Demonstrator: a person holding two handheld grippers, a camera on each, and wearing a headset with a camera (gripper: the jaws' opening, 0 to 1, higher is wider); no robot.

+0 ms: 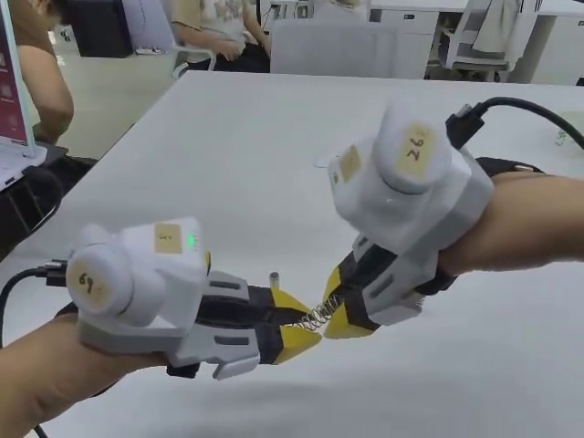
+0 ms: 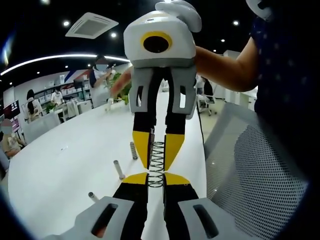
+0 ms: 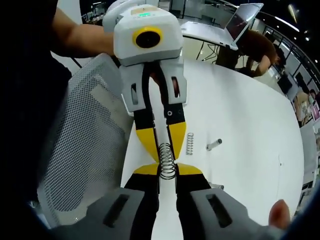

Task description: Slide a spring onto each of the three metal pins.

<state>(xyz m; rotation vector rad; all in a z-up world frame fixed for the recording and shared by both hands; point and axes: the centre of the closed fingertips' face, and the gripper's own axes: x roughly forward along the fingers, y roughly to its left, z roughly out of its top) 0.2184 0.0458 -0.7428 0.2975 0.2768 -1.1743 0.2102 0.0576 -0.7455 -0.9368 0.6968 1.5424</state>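
Note:
A small steel spring (image 1: pixel 316 316) hangs just above the white table, held at both ends. My left gripper (image 1: pixel 301 336) comes in from the lower left and is shut on one end of the spring (image 2: pixel 157 164). My right gripper (image 1: pixel 334 316) reaches down from the upper right, shut on the other end (image 3: pixel 167 161). The yellow jaw tips of the two nearly meet. Behind them stands a short metal pin (image 1: pixel 274 279). Two bare pins (image 2: pixel 118 169) (image 2: pixel 93 196) stand on the table, with a second spring (image 2: pixel 133 150) upright beyond them. That spring (image 3: pixel 190 143) has a pin (image 3: pixel 214 145) beside it.
The white table (image 1: pixel 274 164) stretches far ahead. A grey mesh chair back (image 2: pixel 260 175) sits close to its near edge. People sit at the far end (image 1: pixel 219 27), and one stands at the left by a laptop (image 1: pixel 14 109).

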